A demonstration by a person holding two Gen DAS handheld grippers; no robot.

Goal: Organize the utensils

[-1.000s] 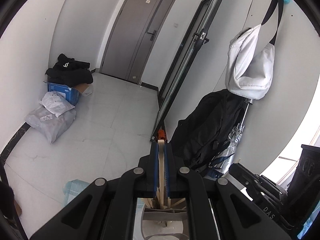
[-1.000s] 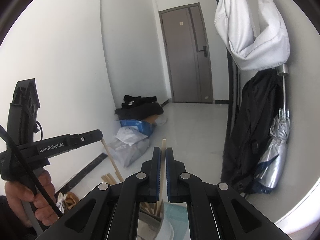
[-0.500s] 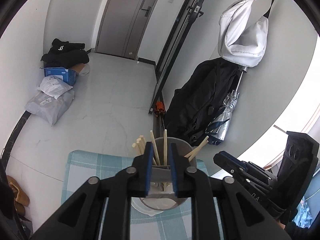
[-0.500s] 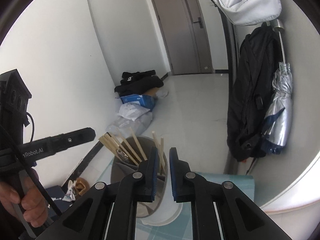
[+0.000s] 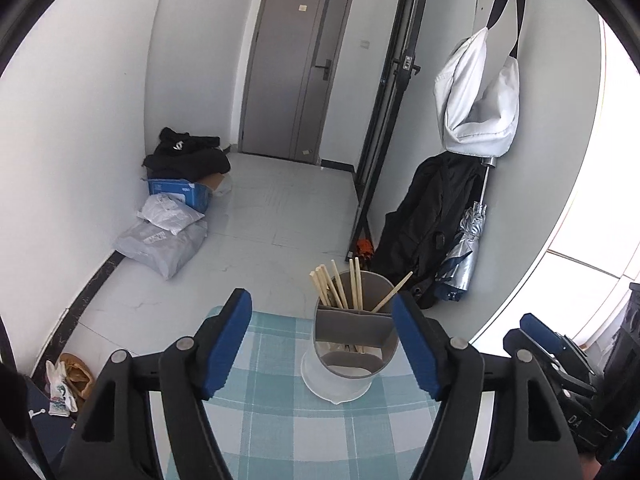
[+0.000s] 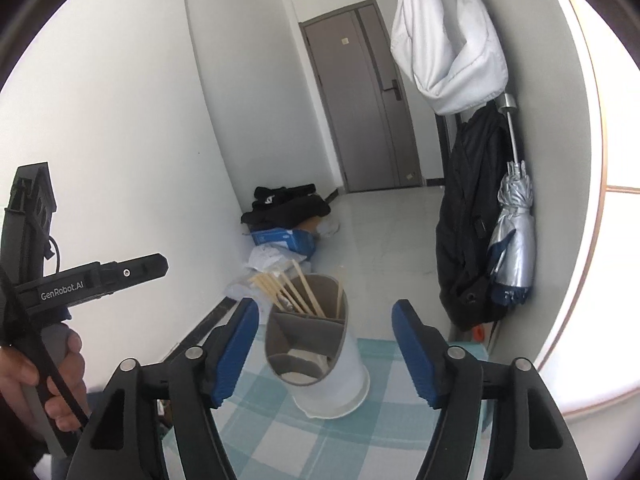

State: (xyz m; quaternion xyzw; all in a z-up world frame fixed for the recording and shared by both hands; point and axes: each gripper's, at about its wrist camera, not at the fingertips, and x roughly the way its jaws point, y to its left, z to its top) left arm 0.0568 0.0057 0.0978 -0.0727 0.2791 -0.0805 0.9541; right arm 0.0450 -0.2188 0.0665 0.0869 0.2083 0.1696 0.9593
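Wooden chopsticks (image 5: 340, 286) sit in the holder (image 5: 352, 336), left gripper (image 5: 322, 342) and right gripper (image 6: 326, 354) both wide open and empty, so drop-off looks done; next grab needs another utensil.

A second ago your left gripper (image 5: 322, 344) was clamped on a single wooden chopstick, and your right gripper (image 6: 325, 346) pinched another; now both stand with jaws spread wide and nothing between the blue pads. Both sticks have joined the chopsticks (image 5: 340, 290) standing in the utensil holder (image 5: 350, 344). Half a second back your jaws had only just parted, close over the holder's rim; you have since drawn both tools back, so the whole holder and the checked tablecloth (image 5: 280, 412) under it show. In your right view, the holder (image 6: 316, 354) now sits between the fingers, clear of both.
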